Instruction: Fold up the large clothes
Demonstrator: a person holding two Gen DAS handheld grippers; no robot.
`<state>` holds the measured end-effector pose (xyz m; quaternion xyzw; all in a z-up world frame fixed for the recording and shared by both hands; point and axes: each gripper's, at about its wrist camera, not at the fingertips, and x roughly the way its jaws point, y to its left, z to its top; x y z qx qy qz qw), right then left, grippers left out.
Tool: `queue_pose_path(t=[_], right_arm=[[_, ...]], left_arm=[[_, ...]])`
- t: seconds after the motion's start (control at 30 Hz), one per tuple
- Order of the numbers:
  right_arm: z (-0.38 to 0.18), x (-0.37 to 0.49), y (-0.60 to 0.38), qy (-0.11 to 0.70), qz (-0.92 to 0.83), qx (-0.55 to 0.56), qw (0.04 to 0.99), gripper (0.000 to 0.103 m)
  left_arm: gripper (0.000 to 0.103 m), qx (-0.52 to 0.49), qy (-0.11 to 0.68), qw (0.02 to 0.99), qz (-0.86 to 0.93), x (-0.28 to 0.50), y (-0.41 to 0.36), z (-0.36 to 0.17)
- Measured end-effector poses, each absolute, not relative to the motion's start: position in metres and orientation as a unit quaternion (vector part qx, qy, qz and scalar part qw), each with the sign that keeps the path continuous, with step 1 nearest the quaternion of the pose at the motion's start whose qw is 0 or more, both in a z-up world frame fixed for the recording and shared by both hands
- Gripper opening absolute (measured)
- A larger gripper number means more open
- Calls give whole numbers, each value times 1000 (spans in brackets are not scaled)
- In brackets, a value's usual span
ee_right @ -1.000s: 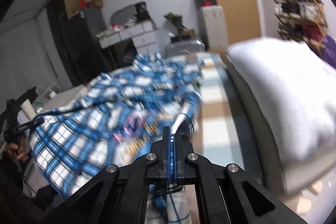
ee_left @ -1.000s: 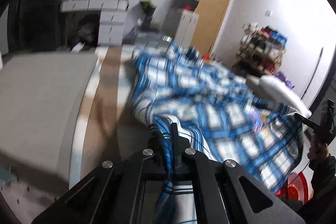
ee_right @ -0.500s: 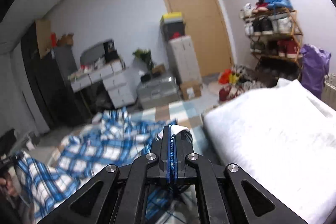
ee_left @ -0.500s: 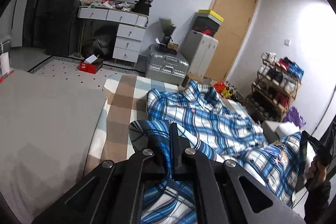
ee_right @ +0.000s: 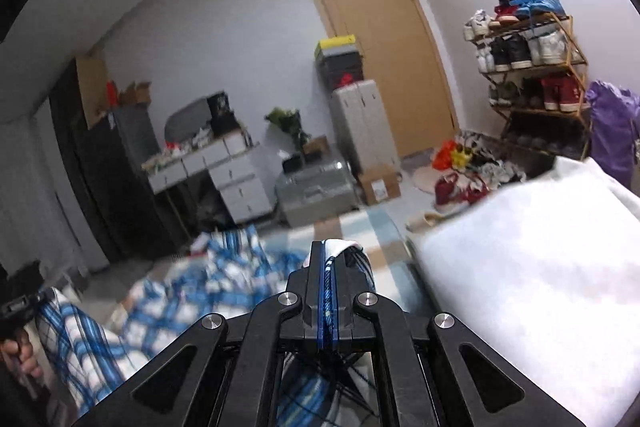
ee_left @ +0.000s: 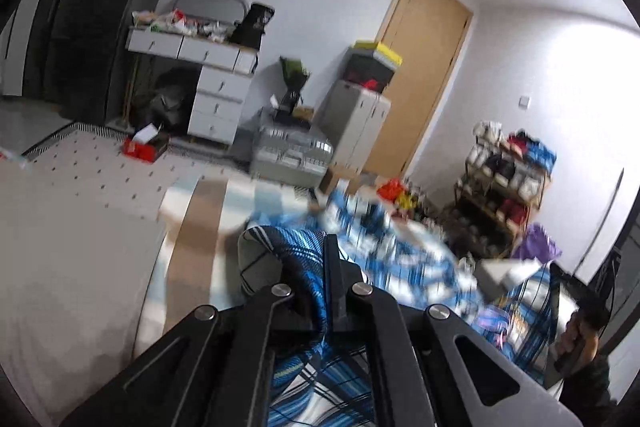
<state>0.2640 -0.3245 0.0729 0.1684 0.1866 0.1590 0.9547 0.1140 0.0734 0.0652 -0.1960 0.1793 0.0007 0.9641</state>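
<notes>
A blue and white plaid garment [ee_left: 404, 259] stretches between both grippers above the striped bed cover [ee_left: 200, 211]. My left gripper [ee_left: 330, 247] is shut on one bunched edge of it, with cloth bulging to the left of the fingers. In the right wrist view my right gripper [ee_right: 325, 255] is shut on another edge, a thin blue fold pinched between its fingers. The plaid garment [ee_right: 224, 279] sags blurred to the left of it. Each view catches the other hand at its edge: the hand [ee_left: 580, 331] on the right gripper, and the hand [ee_right: 20, 355] on the left.
A white duvet [ee_right: 532, 279] lies on the bed's right side and a grey cover [ee_left: 68, 243] on its left. Beyond the bed's foot stand a silver suitcase [ee_left: 292, 151], a white drawer desk [ee_left: 216, 83], a grey cabinet [ee_right: 364, 123], a shoe rack [ee_right: 532, 59] and a wooden door [ee_left: 420, 67].
Both grippers have risen and tilted up, lifting the plaid garment off the bed. More of the room and less of the bed is in view. Both keep their hold on the cloth.
</notes>
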Motion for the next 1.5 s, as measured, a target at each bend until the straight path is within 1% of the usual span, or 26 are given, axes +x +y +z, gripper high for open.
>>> queue_pose_path(t=[0.07,0.13,0.2,0.23,0.27,0.3,0.33,0.37,0.4,0.47,0.5,0.53,0.63,0.73,0.8,0.93,1.03,1.13,1.17,1.23,1.27,1.37,1.5], right_arm=[[75,283,-314,184,111,185,959,2],[70,304,-302,192,23,162,968,1],[56,328,-289,228,-18,115,967,2],[42,344,-279,273,-30,72,959,3],[28,357,-271,323,-29,36,945,8],[12,362,-266,370,-15,12,929,21],[5,360,-264,386,-1,3,923,30],[-2,350,-264,385,18,-11,923,45],[-4,336,-264,374,27,-30,926,60],[-2,317,-267,354,41,-55,933,73],[1,309,-268,348,49,-58,935,73],[4,309,-267,347,59,-55,934,73],[13,304,-247,357,118,-38,926,73],[15,304,-201,355,171,-96,914,73],[5,307,-172,369,200,-125,899,73],[-35,324,-151,417,190,-140,878,73],[-57,333,-152,439,182,-132,870,73],[-64,334,-153,438,183,-126,871,75],[-65,335,-153,438,181,-125,872,77],[-63,335,-152,438,175,-126,872,78],[-59,333,-148,429,170,-137,877,78],[-51,330,-134,409,174,-167,880,78],[-60,343,-130,429,177,-152,872,78]], left_arm=[[0,-202,170,964,14,133,76,71],[0,-210,183,959,62,161,80,66],[0,-206,210,949,110,180,85,50],[0,-194,243,940,140,194,88,34],[0,-182,274,932,154,202,90,20],[0,-169,311,921,164,209,92,6],[0,-162,354,905,174,210,95,-13],[1,-164,371,898,171,206,98,-23],[5,-169,383,894,158,198,99,-32],[44,-163,388,897,132,184,93,-39],[51,-148,384,902,126,179,87,-40],[55,-130,379,908,122,178,80,-40],[55,-84,376,915,118,193,62,-38],[55,-53,387,911,132,215,48,-36],[55,-44,385,914,118,216,38,-28],[55,23,366,923,111,203,14,-18],[55,13,360,927,106,183,20,-17],[55,2,348,933,94,172,24,-11],[55,-3,340,937,85,172,24,-7],[56,-3,324,945,55,182,22,-2],[61,6,327,944,45,194,18,-4],[61,49,371,927,42,248,6,-25],[61,53,441,895,45,291,1,-61]])
